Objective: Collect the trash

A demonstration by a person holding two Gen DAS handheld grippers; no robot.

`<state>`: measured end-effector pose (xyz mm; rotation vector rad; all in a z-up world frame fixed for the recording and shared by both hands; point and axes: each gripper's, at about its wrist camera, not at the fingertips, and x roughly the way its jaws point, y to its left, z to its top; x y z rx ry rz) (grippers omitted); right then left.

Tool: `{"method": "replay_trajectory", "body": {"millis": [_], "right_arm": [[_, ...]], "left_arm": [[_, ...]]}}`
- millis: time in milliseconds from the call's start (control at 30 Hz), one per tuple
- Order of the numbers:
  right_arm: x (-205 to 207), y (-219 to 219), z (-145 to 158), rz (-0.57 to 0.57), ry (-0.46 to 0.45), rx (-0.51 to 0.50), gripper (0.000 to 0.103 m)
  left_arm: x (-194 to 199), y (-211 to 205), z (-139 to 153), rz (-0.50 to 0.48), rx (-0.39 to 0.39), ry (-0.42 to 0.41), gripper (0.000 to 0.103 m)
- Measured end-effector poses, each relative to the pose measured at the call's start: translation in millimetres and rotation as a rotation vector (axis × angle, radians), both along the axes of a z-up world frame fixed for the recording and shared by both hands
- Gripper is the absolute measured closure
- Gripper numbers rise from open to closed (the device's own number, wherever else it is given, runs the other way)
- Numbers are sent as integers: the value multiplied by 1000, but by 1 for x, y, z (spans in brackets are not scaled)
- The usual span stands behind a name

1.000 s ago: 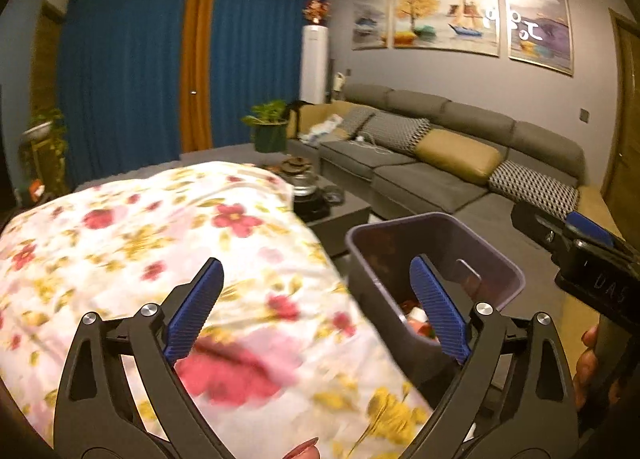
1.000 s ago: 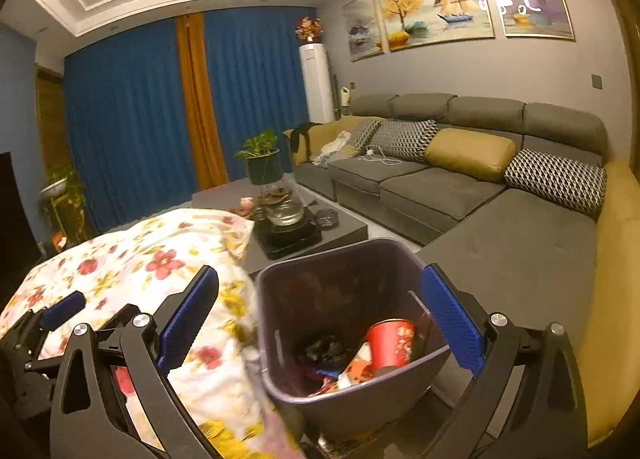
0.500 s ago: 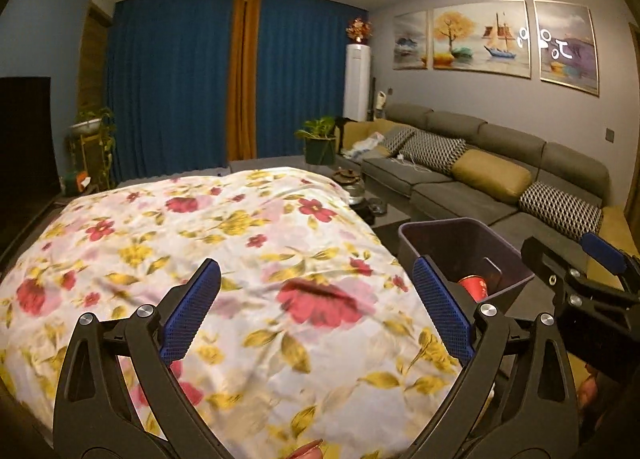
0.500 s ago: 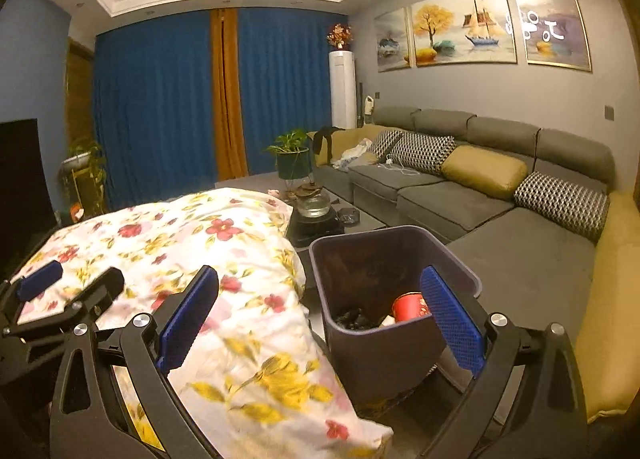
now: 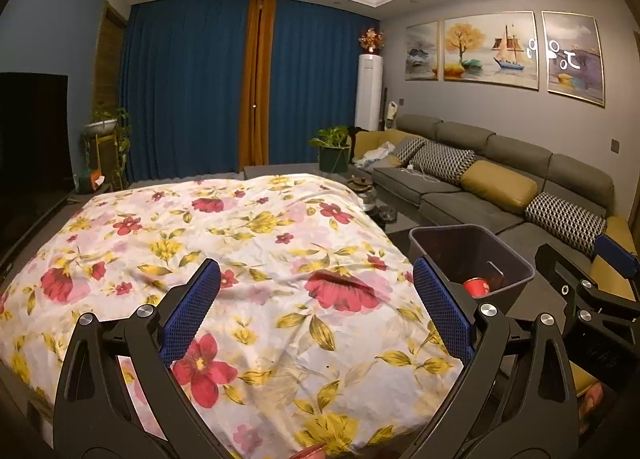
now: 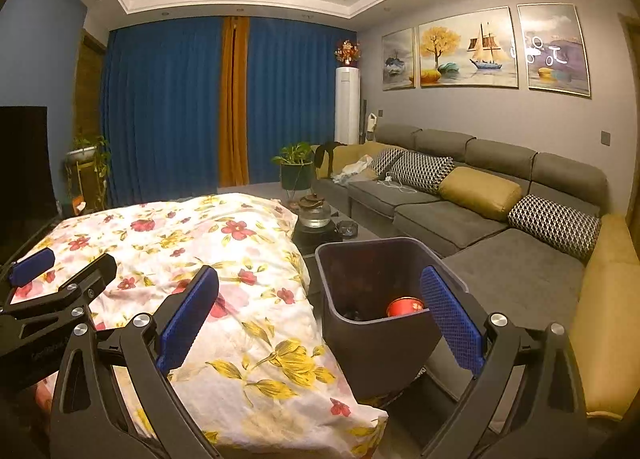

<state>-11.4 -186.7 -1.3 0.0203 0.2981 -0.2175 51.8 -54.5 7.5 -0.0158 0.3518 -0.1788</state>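
Both tongs gape wide, empty: left tongs (image 5: 316,311); right tongs (image 6: 320,317).

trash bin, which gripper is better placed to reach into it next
Right. The right gripper is open and empty with the trash bin just ahead between its fingers; the left gripper, also open, faces the floral cloth, bin off to its right.

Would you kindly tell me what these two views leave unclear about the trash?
- Bin contents, both views: its walls hide all but a red cup and dark scraps.
- Table under the floral cloth: fully covered.
- Floor beside the bin, right wrist view: blocked by the right tongs.
- Left tongs open, empty.
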Motion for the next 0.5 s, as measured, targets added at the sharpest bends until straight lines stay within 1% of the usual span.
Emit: {"method": "replay_trajectory", "body": {"millis": [500], "right_arm": [[-3, 1, 1, 1, -8, -1, 6]], "left_arm": [[-2, 1, 2, 6, 2, -7, 8]]}}
